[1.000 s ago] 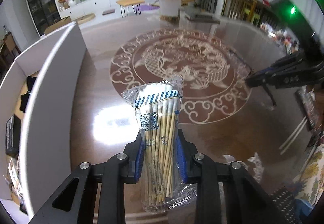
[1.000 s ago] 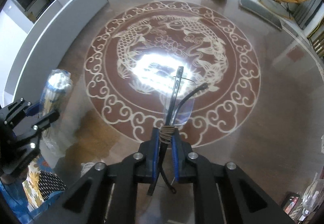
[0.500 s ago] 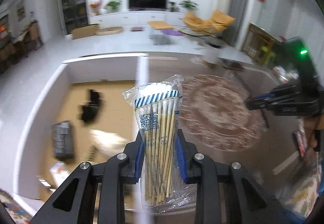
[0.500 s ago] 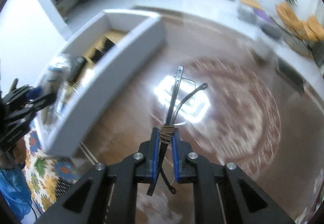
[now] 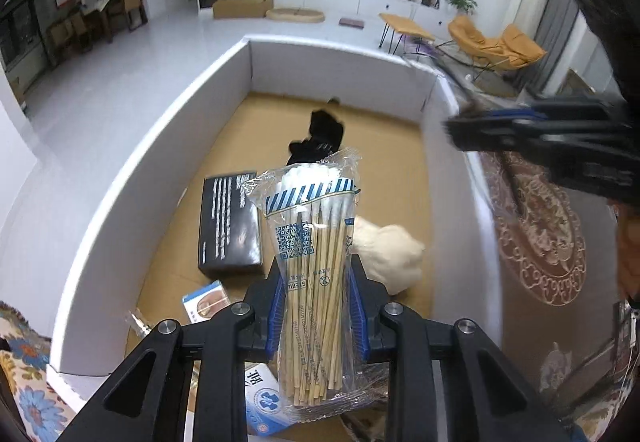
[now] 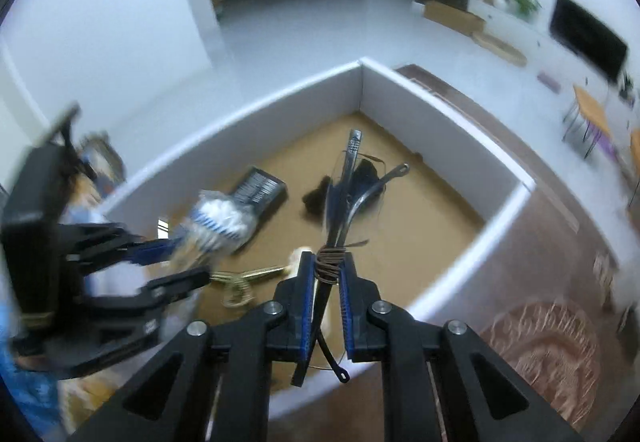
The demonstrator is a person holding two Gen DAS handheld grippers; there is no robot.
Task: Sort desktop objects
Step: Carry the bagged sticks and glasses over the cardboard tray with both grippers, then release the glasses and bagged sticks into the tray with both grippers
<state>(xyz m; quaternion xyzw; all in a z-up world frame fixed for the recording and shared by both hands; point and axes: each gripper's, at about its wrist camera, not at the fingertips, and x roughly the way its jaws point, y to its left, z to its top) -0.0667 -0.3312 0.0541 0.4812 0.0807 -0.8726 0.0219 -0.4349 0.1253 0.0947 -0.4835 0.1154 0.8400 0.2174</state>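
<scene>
Where the brown table (image 5: 532, 282) ends, white floor (image 5: 120, 54) spreads.

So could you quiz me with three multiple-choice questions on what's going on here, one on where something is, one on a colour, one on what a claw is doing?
1. Where does the black box lie?
A. on the patterned table
B. inside the white-walled carton
C. on the orange chair

2. What colour are the stripes on the pack of cotton swabs?
A. red and white
B. green and yellow
C. blue and white

3. What is the right claw doing?
A. gripping a pair of glasses
B. standing open with nothing in it
C. gripping a cream cloth

Answers:
1 B: the box rests on the carton's brown floor, near a black bundle.
2 C: a blue and white striped band runs across the top of the bag.
3 A: its blue pads pinch the folded glasses, whose arms stick out ahead above the carton.
</scene>
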